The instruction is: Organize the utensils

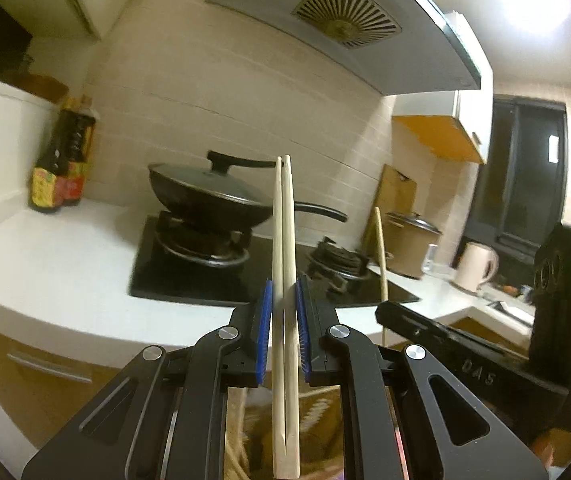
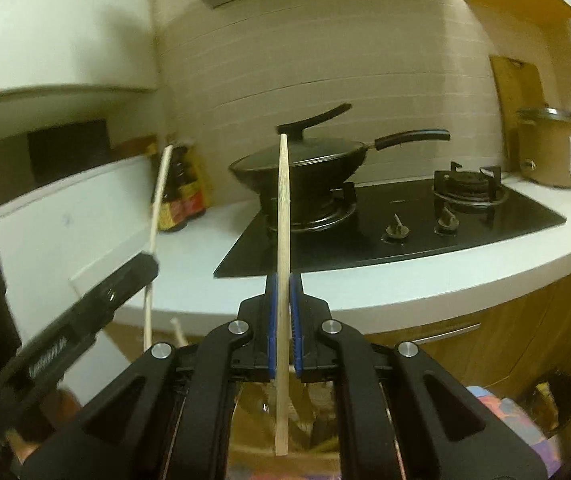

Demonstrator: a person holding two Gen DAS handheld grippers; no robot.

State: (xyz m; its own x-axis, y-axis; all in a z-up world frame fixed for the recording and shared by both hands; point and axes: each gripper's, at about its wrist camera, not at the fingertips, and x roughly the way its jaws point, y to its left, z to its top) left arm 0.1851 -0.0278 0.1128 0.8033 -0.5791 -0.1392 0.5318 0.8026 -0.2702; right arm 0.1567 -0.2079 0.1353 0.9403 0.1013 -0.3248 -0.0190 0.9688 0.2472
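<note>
My left gripper (image 1: 283,292) is shut on a pair of pale wooden chopsticks (image 1: 284,248), held upright side by side between the blue pads. My right gripper (image 2: 283,284) is shut on a single wooden chopstick (image 2: 283,220), also upright. In the left wrist view the right gripper's body (image 1: 465,356) shows at the right with its chopstick (image 1: 381,256) sticking up. In the right wrist view the left gripper's body (image 2: 85,312) shows at the left with its chopsticks (image 2: 156,216). Both grippers are in front of the counter edge, above a blurred container of wooden sticks (image 1: 241,432).
A white counter (image 1: 45,264) holds a black gas hob (image 2: 405,232) with a lidded black wok (image 2: 305,168) on the left burner. Sauce bottles (image 1: 61,160) stand at the far left. A rice cooker (image 2: 549,148), cutting board (image 2: 517,96) and kettle (image 1: 477,264) are at the right.
</note>
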